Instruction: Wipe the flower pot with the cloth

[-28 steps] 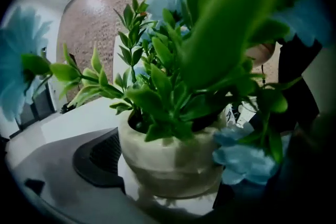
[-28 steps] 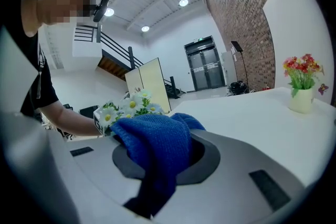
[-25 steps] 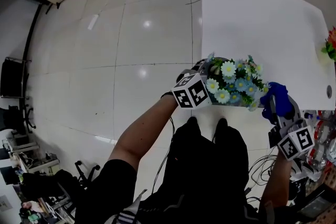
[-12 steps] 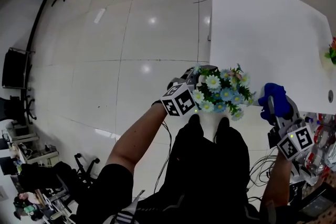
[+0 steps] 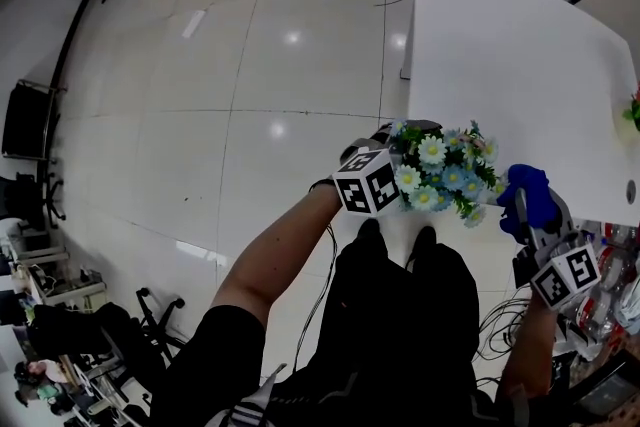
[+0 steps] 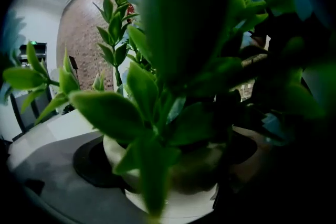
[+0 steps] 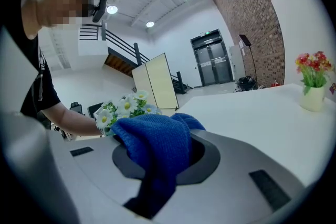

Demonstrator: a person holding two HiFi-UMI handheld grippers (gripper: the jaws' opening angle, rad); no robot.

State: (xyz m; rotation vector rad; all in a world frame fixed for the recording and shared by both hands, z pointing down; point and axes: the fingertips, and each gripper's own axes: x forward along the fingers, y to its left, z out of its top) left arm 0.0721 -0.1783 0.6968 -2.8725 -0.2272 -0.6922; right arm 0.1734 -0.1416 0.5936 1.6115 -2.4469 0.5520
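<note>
holding cloth (image 7: 153, 145) pinched tight in right gripper (image 7: 165, 165) just right of flower pot (image 6: 176, 203), seemingly gripped between the opening jaws of left gripper (image 6: 168, 173).

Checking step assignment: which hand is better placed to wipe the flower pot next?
Right. The right gripper is shut on the blue cloth, beside the flower pot. The left gripper has the pot between its fingers, which are opening, and carries no cloth.

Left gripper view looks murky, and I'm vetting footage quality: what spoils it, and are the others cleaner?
Left gripper view: dark, close leaves blur over the flower pot. Right gripper view: bright, blue cloth sharp. Head view: glare spots on the floor.
</note>
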